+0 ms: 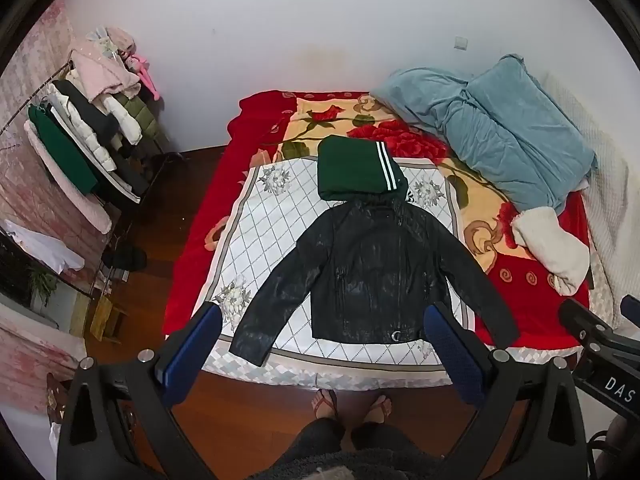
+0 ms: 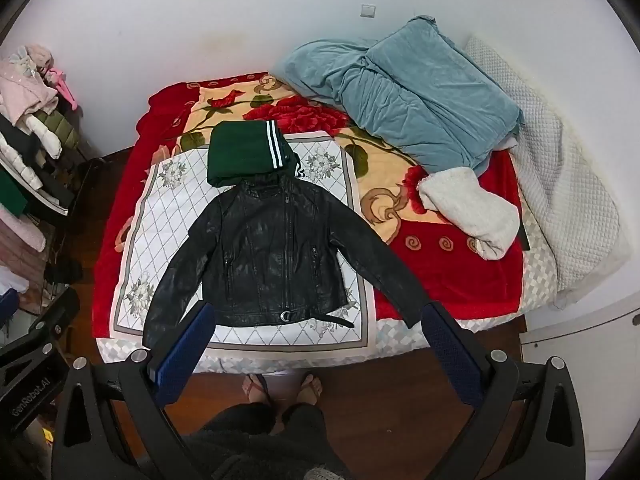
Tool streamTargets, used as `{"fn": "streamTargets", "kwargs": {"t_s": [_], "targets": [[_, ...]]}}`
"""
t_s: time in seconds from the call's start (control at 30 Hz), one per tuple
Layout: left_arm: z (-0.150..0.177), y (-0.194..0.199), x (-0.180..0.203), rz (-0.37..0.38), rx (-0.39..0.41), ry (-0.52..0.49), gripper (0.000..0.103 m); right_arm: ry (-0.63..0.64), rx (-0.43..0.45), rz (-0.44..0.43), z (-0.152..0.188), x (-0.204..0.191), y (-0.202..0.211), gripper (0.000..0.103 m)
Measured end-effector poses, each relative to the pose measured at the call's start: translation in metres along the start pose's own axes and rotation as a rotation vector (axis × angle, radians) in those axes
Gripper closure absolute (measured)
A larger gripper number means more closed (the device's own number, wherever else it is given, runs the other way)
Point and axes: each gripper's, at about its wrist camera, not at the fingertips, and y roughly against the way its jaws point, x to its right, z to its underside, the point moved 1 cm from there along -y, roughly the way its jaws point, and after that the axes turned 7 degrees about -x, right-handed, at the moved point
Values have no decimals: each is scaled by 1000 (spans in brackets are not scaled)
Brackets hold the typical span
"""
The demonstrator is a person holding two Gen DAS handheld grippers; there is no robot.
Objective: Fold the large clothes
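Black leather jacket (image 2: pixel 272 256) lies face up, sleeves spread, on the white patterned sheet (image 2: pixel 160 216) near the bed's (image 2: pixel 452 308) foot edge, collar touching a folded green garment (image 2: pixel 240 152), right gripper (image 2: pixel 316 320) hovering wide open above, blue duvet (image 2: pixel 408 96) bunched at the far corner.

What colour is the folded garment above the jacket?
Dark green folded garment with white stripes along one edge; the right wrist view shows it best.

Jacket (image 1: pixel 372 272) lies on bed (image 1: pixel 192 248), folded garment (image 1: pixel 356 168) behind.
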Motion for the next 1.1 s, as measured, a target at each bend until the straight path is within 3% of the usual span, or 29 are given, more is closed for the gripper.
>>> {"fn": "streamTargets", "kwargs": {"t_s": [1.1], "targets": [[-1, 1, 0, 8, 13, 4, 0, 3, 13, 13, -4, -1, 5, 0]]}}
